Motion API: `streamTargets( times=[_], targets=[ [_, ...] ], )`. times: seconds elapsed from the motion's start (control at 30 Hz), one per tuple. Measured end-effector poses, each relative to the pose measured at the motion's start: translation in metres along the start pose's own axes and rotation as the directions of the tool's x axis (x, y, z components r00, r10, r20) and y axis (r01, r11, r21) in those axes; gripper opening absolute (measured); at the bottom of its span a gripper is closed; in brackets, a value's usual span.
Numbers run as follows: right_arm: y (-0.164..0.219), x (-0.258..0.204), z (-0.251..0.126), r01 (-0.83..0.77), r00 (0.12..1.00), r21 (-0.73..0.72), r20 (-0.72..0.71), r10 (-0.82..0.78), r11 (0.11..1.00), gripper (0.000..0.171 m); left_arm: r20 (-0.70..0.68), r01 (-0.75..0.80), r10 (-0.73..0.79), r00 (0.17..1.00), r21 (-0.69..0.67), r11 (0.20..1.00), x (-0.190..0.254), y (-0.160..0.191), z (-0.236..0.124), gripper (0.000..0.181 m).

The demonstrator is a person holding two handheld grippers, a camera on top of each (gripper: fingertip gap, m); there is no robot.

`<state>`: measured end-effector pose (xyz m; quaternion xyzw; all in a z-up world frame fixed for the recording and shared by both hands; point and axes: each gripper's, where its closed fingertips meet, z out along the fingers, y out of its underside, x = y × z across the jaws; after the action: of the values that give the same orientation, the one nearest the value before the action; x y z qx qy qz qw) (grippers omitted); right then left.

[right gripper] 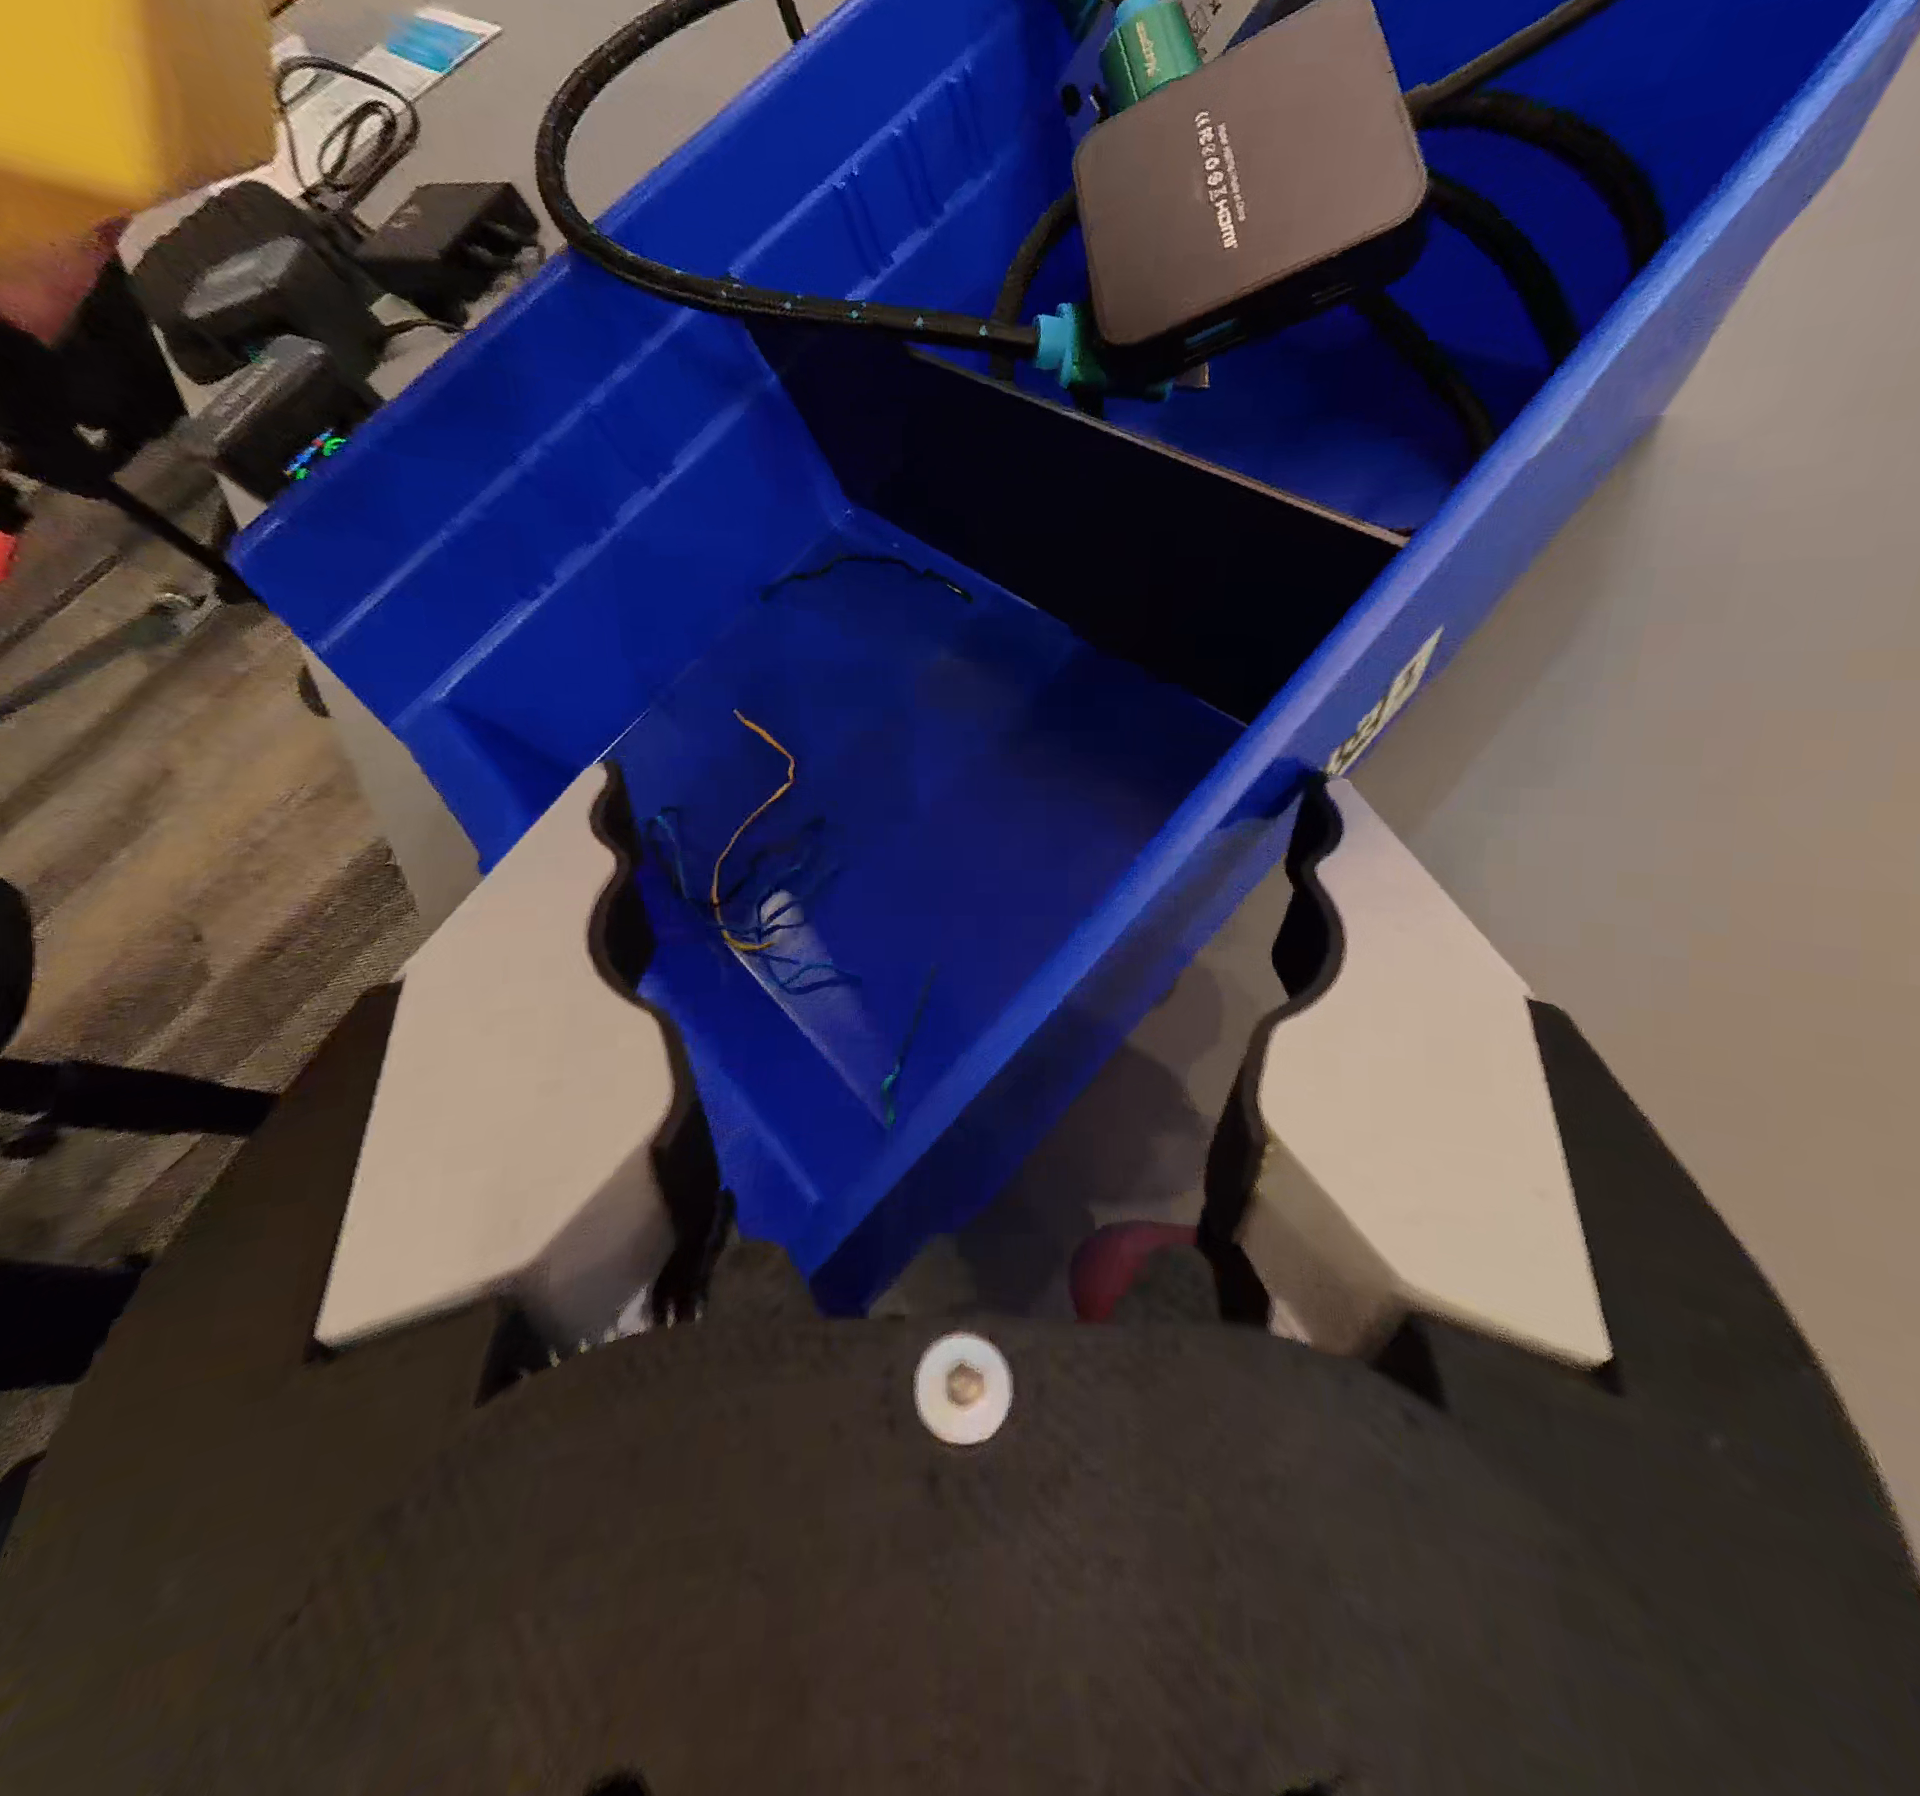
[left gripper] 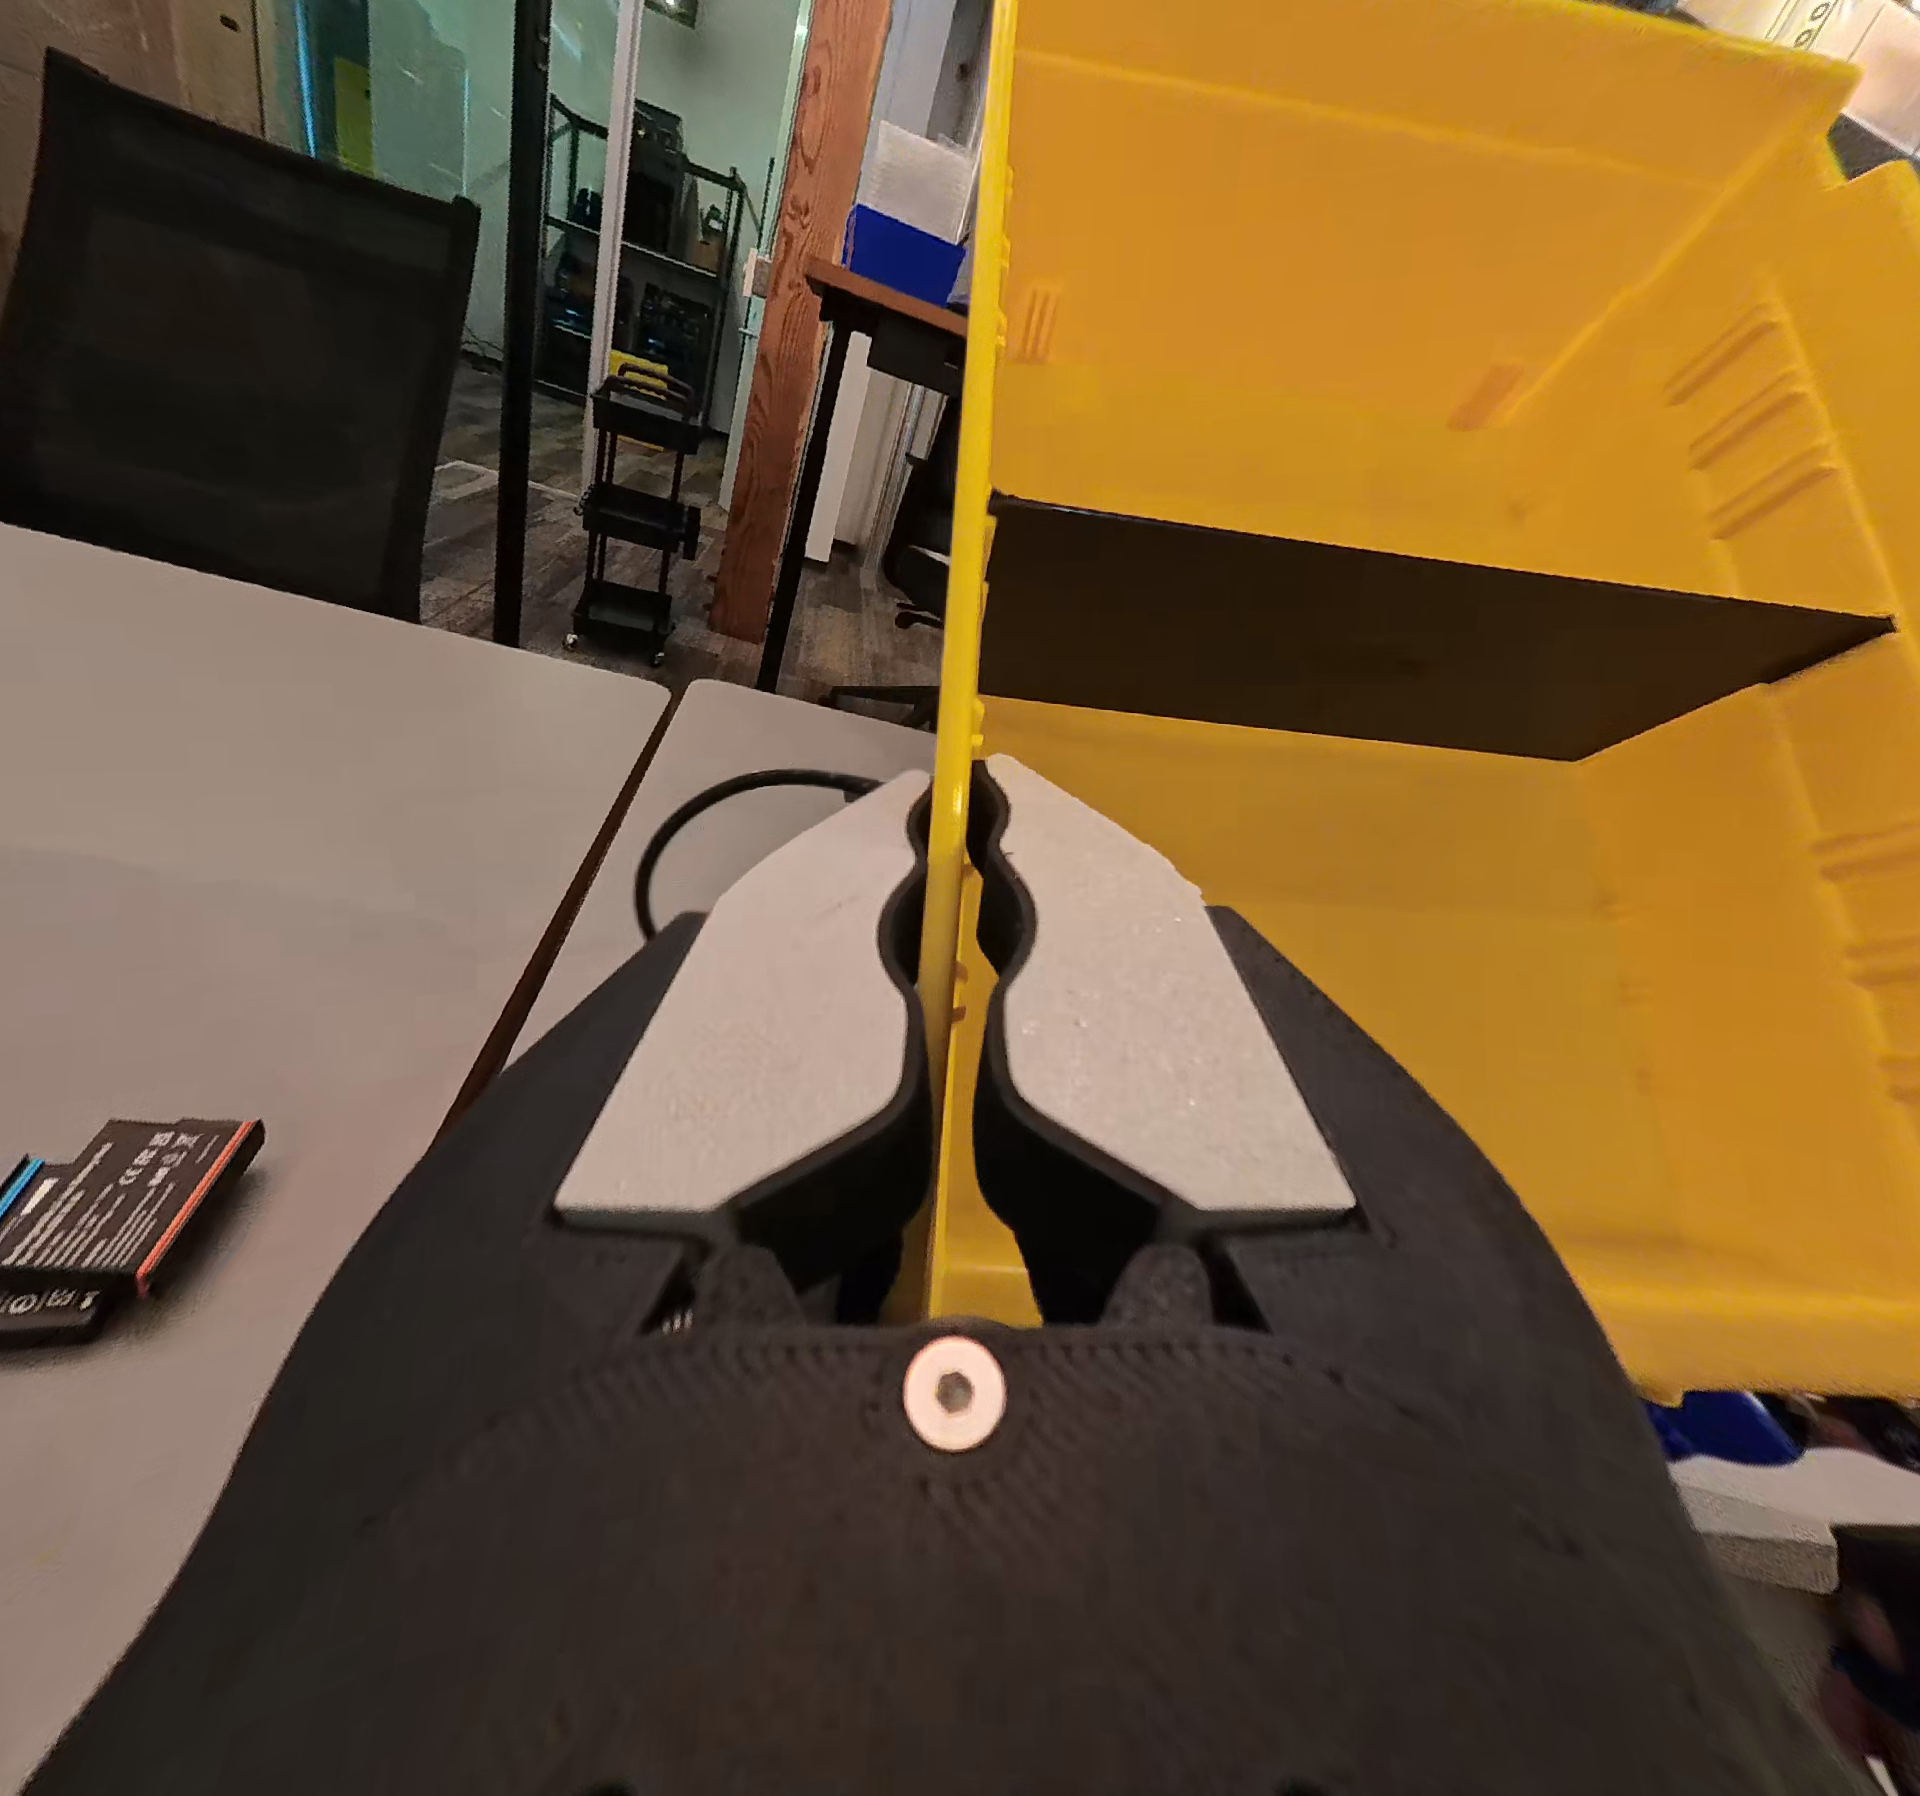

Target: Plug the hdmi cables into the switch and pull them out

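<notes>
Pinching yellow bin [left gripper: 1351,292] wall: left gripper [left gripper: 951,801]; right gripper [right gripper: 956,811] spread over blue bin [right gripper: 582,541].

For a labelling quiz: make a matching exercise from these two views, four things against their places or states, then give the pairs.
Things:
1. yellow bin
2. switch
3. loose wire scraps
4. right gripper

Places or states:
A. open, over the blue bin's near end
B. wall clamped by the left gripper
C. far compartment of the blue bin
D. near compartment floor

Pairs: 1-B, 2-C, 3-D, 4-A
</notes>
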<state>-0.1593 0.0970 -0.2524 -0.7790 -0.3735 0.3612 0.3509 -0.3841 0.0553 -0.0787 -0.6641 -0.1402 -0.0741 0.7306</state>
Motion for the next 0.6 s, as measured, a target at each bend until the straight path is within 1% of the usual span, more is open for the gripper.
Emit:
streamTargets(
  times=[0.13, 0.2, 0.27, 0.37, 0.5, 0.53, 0.6],
  targets=[
    [-0.008, 0.007, -0.015, 0.026, 1.0, 0.038, -0.013, -0.025, 0.999, 0.121, -0.023, 0.001, -0.001, 1.0, 0.003, 1.0, 0.01, -0.004, 0.003, 0.003],
    [-0.019, 0.018, -0.034, 0.022, 0.999, 0.086, -0.034, -0.019, 0.996, 0.12, -0.038, -0.006, 0.006, 0.999, 0.003, 1.0, 0.018, -0.004, 0.005, 0.002],
    [-0.034, 0.031, -0.058, 0.033, 0.997, 0.153, -0.07, -0.022, 0.988, 0.116, -0.06, -0.021, 0.02, 0.998, -0.003, 1.0, 0.03, -0.003, 0.006, 0.002],
    [-0.063, 0.044, -0.103, 0.038, 0.996, 0.282, -0.088, -0.014, 0.959, 0.112, -0.091, -0.052, 0.051, 0.995, -0.011, 0.999, 0.055, -0.001, 0.009, 0.002],
    [-0.089, 0.051, -0.173, 0.024, 0.997, 0.457, -0.08, 0.014, 0.889, 0.106, -0.149, -0.071, 0.064, 0.987, -0.042, 0.997, 0.097, 0.013, 0.019, 0.002],
    [-0.094, 0.049, -0.19, 0.023, 0.998, 0.499, -0.066, 0.012, 0.866, 0.107, -0.17, -0.073, 0.062, 0.983, -0.059, 0.996, 0.11, 0.019, 0.022, 0.002],
    [-0.102, 0.045, -0.23, 0.04, 0.998, 0.609, -0.067, 0.001, 0.792, 0.105, -0.208, -0.084, 0.064, 0.976, -0.089, 0.992, 0.135, 0.033, 0.029, 0.002]
  ],
)
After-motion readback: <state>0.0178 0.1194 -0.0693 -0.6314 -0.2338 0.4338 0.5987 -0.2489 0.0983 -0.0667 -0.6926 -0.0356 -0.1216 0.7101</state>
